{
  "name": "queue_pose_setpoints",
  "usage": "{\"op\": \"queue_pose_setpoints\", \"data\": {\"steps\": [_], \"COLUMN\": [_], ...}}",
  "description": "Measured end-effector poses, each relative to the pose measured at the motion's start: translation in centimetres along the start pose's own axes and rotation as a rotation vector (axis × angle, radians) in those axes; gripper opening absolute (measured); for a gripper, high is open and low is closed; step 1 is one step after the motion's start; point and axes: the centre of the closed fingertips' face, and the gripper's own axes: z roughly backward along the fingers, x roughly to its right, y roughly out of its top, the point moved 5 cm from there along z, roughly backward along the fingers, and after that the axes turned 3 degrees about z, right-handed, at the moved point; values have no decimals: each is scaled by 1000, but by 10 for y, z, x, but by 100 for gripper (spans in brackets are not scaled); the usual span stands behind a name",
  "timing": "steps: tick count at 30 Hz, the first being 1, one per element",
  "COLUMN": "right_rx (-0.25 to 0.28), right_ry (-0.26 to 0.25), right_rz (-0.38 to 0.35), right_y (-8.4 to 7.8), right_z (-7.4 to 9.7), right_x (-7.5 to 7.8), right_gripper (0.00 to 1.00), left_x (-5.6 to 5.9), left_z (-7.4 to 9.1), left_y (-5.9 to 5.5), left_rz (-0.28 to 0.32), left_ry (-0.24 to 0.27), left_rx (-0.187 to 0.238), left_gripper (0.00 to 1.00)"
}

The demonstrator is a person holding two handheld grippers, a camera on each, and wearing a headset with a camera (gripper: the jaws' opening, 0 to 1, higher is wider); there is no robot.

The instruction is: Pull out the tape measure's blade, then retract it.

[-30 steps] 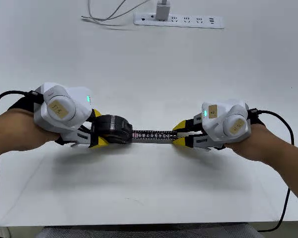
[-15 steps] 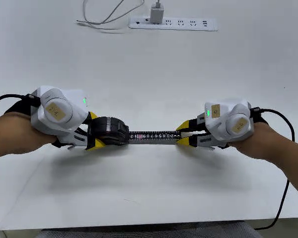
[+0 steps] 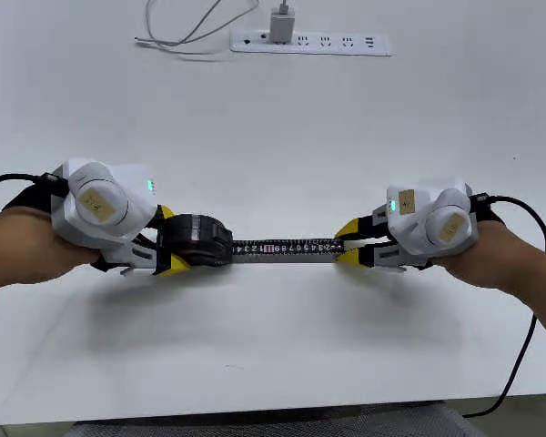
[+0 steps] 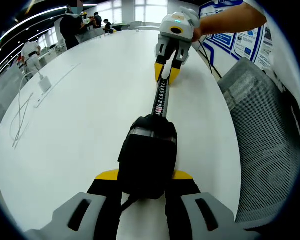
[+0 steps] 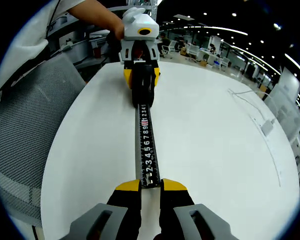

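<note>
Near the front of the table (image 3: 282, 137), the tape measure (image 3: 198, 242) is squeezed tight in the left gripper (image 3: 173, 239). Its blade (image 3: 287, 248) is pulled out a bit. The right gripper (image 3: 348, 243) pinches the blade's end, maybe at the hook, which is hard to see. Pulling out looks partly done. Letting the blade slide back in is not yet done.

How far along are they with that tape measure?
Done: the left gripper clamps the black round tape measure case, and the right gripper pinches the tip of its numbered metal blade. In hand: the blade is stretched between them, partly out. Left: any further pulling, then retracting it.
</note>
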Motion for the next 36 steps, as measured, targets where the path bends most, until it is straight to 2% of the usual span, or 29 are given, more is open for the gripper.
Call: {"op": "queue_pose_setpoints", "data": {"steps": [15,27,36], "right_rx": [-43,-70,-91], "right_ry": [-3,-4,-9], "right_rz": [-7,1,-5], "right_y": [-16,-25,-38], "right_z": [15,26,34], "right_x": [-4,0,3], "right_gripper": [9,9,9], "left_x": [0,0,0], "left_z": [0,-1,-1], "left_y": [0,1,1], "left_rz": [-3,-2,-2], "left_ry": [-5,-6,-5], "left_rx": [3,0,-1], "left_gripper": [29,29,29]}}
